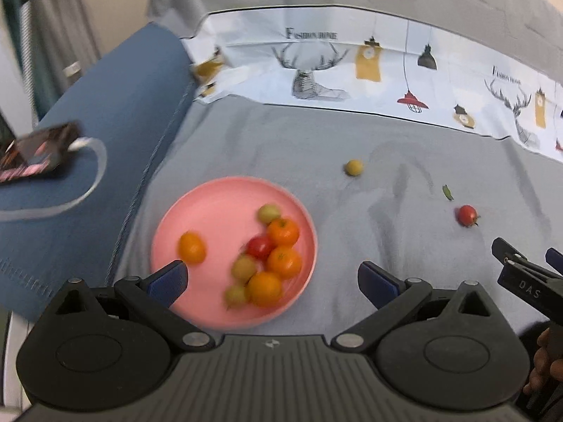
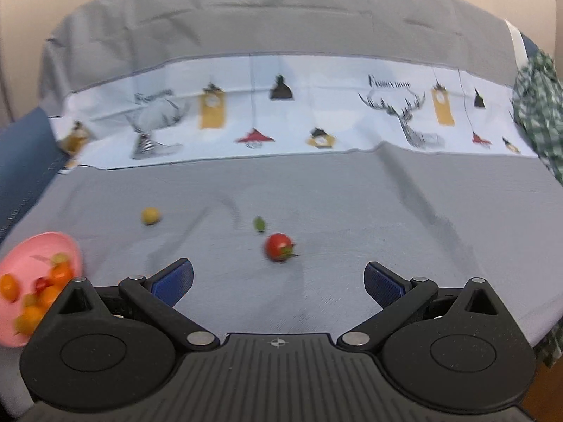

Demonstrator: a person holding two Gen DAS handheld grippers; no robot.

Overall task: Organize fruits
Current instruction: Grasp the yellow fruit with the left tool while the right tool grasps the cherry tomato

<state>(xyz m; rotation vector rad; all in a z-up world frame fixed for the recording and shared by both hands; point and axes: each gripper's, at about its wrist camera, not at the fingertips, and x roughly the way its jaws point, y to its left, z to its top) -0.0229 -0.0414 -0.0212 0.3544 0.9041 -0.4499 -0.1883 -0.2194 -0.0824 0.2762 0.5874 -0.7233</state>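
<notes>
Fingers (image 1: pixel 165 283) of both grippers wide, empty; pink plate (image 1: pixel 211 207) holds oranges, red tomato, yellow-green fruits.

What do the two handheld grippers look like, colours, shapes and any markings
Both the left gripper and right gripper are matte black plastic with a ribbed centre body, round side housings, silver pivot pins and blue pads. The right one shows white "DAS" lettering in the left wrist view. No cables or sleeves are visible.

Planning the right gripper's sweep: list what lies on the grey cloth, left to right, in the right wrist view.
Pink plate → yellow fruit → green leaf → red tomato.
</notes>
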